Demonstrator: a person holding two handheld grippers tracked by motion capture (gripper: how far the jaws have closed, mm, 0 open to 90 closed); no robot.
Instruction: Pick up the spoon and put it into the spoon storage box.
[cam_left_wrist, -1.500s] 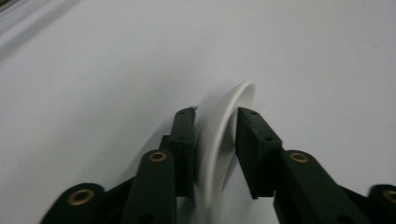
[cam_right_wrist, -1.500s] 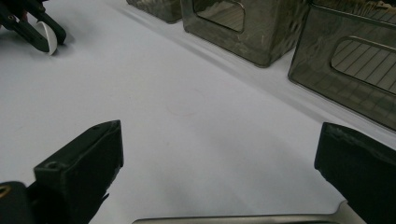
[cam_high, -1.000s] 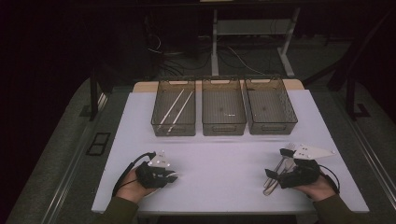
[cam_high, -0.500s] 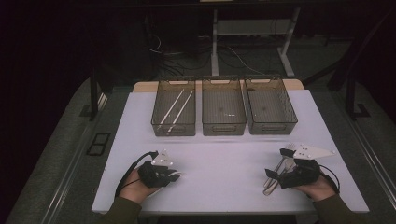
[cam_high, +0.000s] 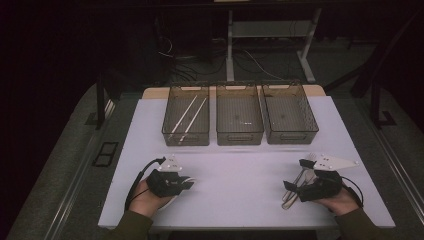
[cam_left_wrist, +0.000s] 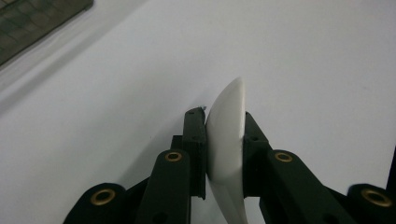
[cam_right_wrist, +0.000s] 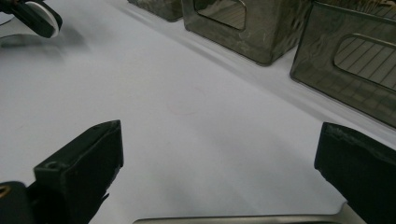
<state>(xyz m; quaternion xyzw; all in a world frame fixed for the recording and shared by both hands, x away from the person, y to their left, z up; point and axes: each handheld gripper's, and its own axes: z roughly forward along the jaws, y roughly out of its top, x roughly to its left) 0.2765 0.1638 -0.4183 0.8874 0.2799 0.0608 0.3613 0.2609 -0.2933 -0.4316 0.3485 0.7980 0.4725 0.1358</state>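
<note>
White spoon (cam_left_wrist: 225, 140) sat pinched edge-on in the left gripper (cam_high: 181, 183), ready for sorting; right gripper (cam_right_wrist: 219, 154) gaped wide over the cutlery (cam_high: 295, 186).

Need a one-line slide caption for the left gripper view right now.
Left gripper clamped on a white spoon above the white table.

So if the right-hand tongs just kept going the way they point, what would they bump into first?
Probably the middle bin. The right tongs stand open over bare white table, which looks free up to the bins; depth is hard to judge.
</note>
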